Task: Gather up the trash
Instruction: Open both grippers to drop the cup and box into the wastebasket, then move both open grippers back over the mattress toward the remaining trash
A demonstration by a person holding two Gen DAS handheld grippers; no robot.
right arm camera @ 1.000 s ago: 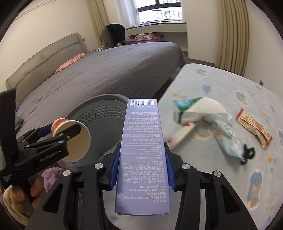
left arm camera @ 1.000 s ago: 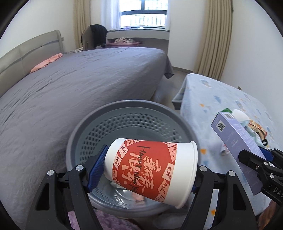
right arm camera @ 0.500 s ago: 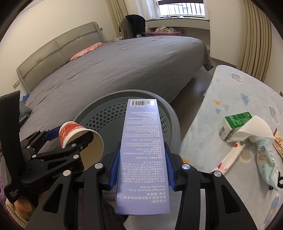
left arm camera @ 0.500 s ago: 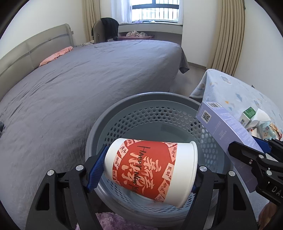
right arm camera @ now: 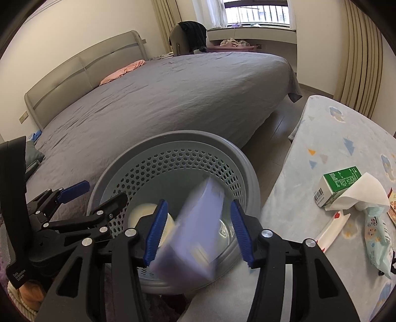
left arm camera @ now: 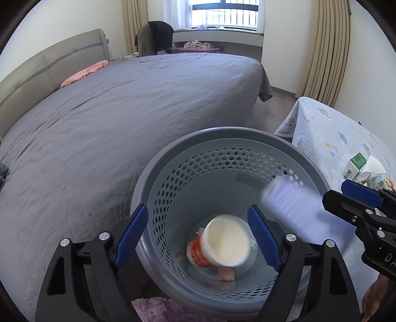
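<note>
Left tool (left arm camera: 198,237) and right tool (right arm camera: 196,229), black angular frames, blue ribbed finger pads, silver screws, white lettering

My left wrist camera sits behind my left gripper (left arm camera: 198,235) and looks forward and down, close above the gray basket (left arm camera: 227,138), straight into its bottom. My right wrist camera sits behind my right gripper (right arm camera: 198,232) and looks the same way, from a place a little more to the right, also close over the basket (right arm camera: 173,138). Both views share the basket, the gray bed (left arm camera: 123,104) behind it, the window (right arm camera: 257,12) far at the back, and the light blue table (right arm camera: 334,153) at the right side. Each camera sees also the other gripper at its edge.
</note>
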